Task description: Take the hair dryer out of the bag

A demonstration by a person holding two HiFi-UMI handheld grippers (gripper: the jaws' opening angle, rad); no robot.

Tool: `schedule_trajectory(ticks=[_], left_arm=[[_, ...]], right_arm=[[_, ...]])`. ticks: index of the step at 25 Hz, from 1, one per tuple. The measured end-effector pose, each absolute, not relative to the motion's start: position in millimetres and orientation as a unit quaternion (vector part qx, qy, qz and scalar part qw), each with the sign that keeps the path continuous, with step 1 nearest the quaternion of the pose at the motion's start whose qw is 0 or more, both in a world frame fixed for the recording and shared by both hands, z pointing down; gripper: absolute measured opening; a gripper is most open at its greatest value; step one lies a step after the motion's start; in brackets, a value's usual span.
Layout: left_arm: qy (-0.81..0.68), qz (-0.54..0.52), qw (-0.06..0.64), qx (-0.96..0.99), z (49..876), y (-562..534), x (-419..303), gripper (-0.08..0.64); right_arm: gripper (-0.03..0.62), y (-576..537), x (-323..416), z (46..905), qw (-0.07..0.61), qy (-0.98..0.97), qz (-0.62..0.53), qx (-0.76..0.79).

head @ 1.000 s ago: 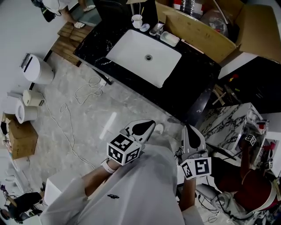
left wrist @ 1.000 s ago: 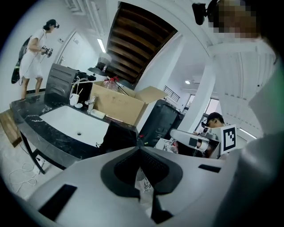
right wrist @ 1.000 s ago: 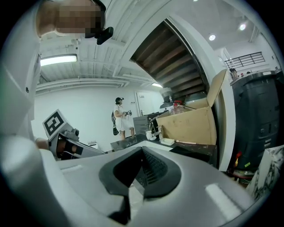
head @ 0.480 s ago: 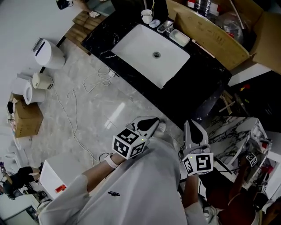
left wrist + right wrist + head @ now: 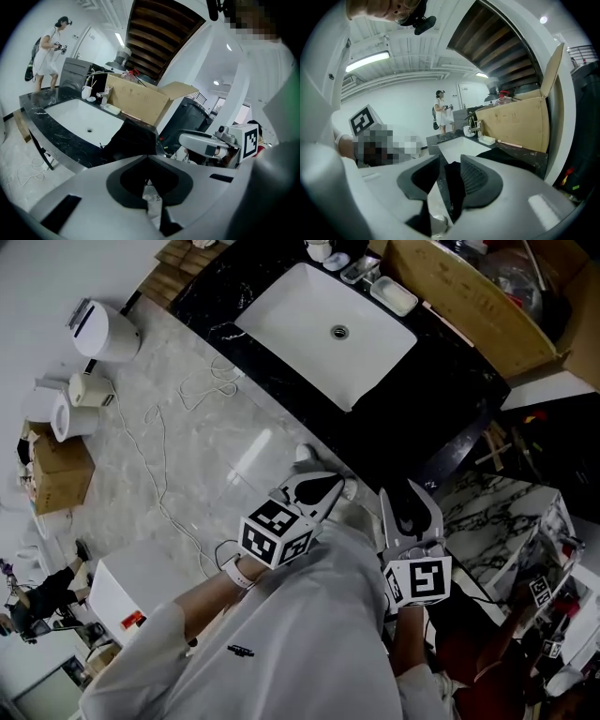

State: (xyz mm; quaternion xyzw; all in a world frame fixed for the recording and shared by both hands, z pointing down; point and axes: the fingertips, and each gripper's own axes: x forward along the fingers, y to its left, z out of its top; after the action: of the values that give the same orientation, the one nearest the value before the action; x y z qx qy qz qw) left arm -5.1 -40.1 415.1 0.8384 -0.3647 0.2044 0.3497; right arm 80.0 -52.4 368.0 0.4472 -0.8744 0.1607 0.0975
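Observation:
A black bag (image 5: 132, 137) sits on the black marble counter (image 5: 441, 399) to the right of the sink; in the right gripper view the bag (image 5: 513, 151) lies just beyond the jaws. No hair dryer is visible. My left gripper (image 5: 316, 491) is shut and empty, held over the floor short of the counter's near edge. My right gripper (image 5: 410, 504) hovers beside it, closer to the counter's corner. Its jaws are opening with nothing between them. Both grippers point toward the counter. The left gripper view shows its shut jaws (image 5: 149, 180) and, to the right, the right gripper's marker cube (image 5: 251, 140).
A white sink (image 5: 328, 329) is set into the counter, with a cup and a soap dish (image 5: 392, 296) behind it. An open cardboard box (image 5: 469, 292) stands at the counter's far right. Cables (image 5: 159, 479) and white bins (image 5: 101, 329) lie on the floor. Another person (image 5: 47, 51) stands far off.
Both grippers have dropped and moved closer to the counter edge. The right gripper's jaws have parted; the left stays shut.

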Motion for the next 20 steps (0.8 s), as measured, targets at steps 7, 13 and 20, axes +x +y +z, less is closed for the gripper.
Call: schedule_trajectory(ticks=[7,13,20], left_arm=[[-0.371,0.212,0.357,0.831,434,-51,-4,0.008],[-0.387,0.213,0.369,0.818,451,-57,-11,0.008],[-0.387,0.227,0.369,0.814,468,-61,-12,0.006]], right_arm=[[0.206,-56,57,388,0.138,-0.892,0.134,0.409],[0.235,-60,52,418,0.189,-0.884,0.123,0.410],[0.233,-73,58,454,0.245,-0.862,0.109,0.430]])
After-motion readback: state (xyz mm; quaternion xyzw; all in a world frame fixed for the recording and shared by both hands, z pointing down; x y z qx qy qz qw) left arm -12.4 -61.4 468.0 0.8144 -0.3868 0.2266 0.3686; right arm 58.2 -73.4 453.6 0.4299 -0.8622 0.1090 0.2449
